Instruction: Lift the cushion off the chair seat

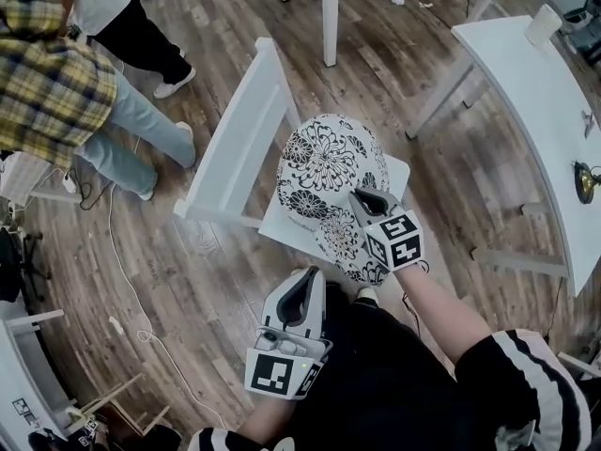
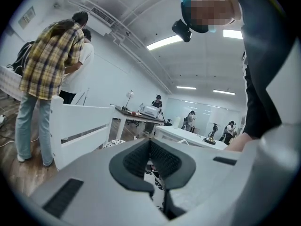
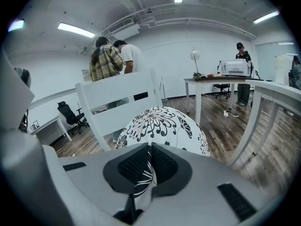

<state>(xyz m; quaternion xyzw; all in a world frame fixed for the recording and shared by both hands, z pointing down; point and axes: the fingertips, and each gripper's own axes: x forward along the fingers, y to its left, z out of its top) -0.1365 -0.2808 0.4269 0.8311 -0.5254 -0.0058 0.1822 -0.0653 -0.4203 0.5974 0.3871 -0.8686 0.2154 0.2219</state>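
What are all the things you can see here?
cushion: one, white with black flowers, over the chair seat
chair: one, white, under the cushion
long table: one, white, right of the chair
standing people: two, one in yellow checks, left of the chair
floor: brown wood, all around
left gripper: one, grey, shut on the cushion's near edge
right gripper: one, grey, shut on the cushion's fabric
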